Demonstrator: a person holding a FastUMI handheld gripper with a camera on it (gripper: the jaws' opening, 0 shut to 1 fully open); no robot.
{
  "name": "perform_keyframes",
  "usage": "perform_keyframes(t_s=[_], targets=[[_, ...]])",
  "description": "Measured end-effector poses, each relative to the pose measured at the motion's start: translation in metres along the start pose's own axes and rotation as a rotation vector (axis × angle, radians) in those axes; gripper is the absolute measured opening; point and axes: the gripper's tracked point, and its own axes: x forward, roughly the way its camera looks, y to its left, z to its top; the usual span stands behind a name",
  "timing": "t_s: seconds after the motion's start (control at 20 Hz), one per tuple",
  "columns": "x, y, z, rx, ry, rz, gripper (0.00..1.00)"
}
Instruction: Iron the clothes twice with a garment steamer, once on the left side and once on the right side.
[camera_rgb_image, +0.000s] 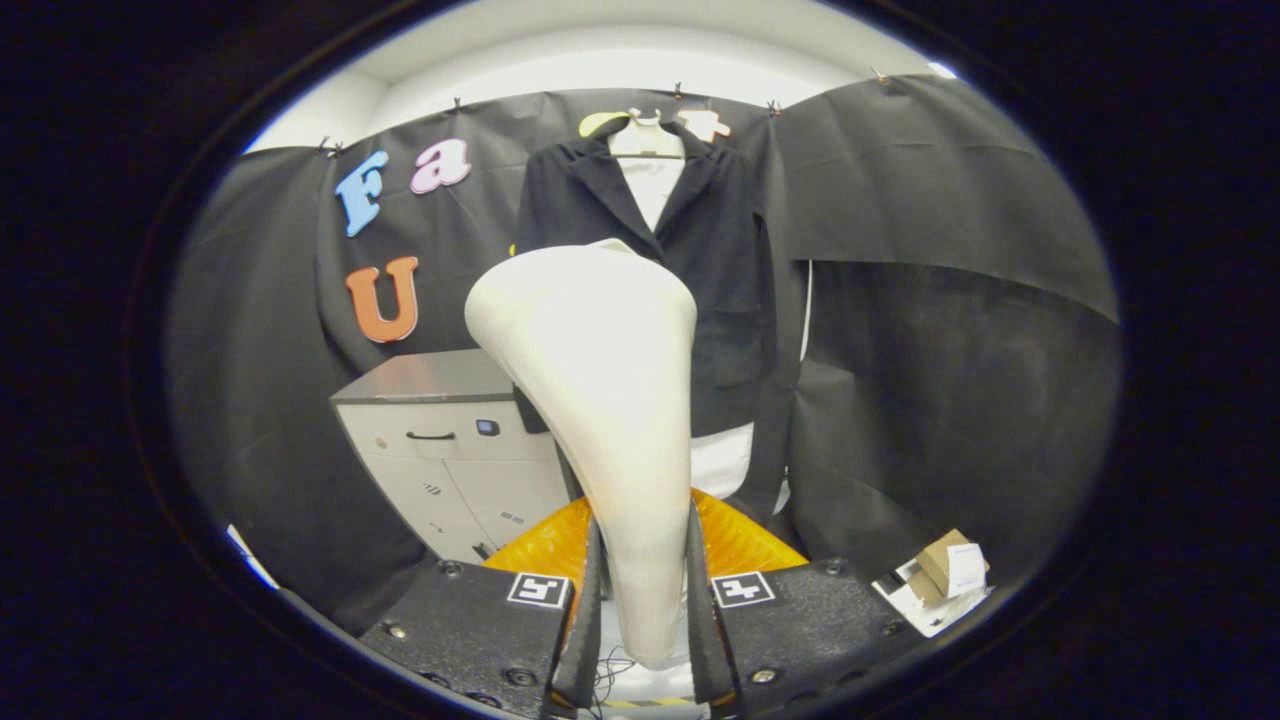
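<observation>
The tongs (645, 585) are clenched on the handle of the garment steamer (600, 400), both fingers (583, 620) pressing its narrow lower end between them. The steamer rises upright from the grip, widening into a broad cream head that stands in front of the dark jacket (720, 260). The jacket hangs on a hanger (646, 140) against the booth wall, over a white shirt (650, 190); how close the head comes to the cloth is hard to judge. Left of the jacket stands a grey cabinet (440, 450). Right of the fingers lie small cardboard boxes (945, 580).
</observation>
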Motion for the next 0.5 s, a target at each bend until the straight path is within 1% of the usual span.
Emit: perform_keyframes(t_s=[0.15, 0.3, 0.5], targets=[[-0.016, 0.017, -0.008, -0.004, 0.002, 0.011, 0.39], [-0.025, 0.026, -0.018, 0.005, 0.033, 0.020, 0.39], [-0.026, 0.031, -0.021, -0.001, 0.037, 0.035, 0.39]])
